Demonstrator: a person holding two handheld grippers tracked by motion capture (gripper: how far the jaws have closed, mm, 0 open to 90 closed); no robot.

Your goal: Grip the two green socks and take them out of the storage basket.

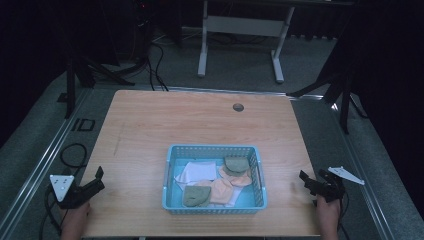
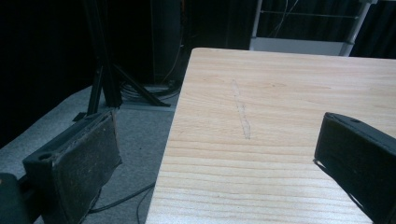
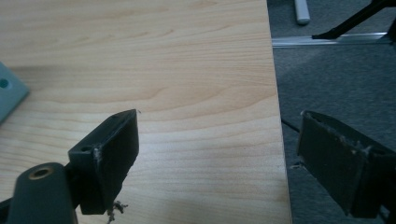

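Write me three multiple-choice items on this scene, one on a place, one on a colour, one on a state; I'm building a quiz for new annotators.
1. Where does the basket stand on the table?
A. At the far edge by the round hole
B. Near the person's edge, between the two grippers
C. Off the table, on the floor

2. What colour is the basket?
A. Light blue
B. Red
C. Black

3. How do the jaws of the left gripper and the right gripper stand?
A. Both shut on cloth
B. Left shut, right open
C. Both open, holding nothing

Answers:
1 B: the high view shows it toward the near edge, with a gripper out to each side.
2 A: its walls and rim are light blue, around green, orange and white cloth pieces.
3 C: each gripper view shows a wide gap between its jaws, with bare table or floor behind.
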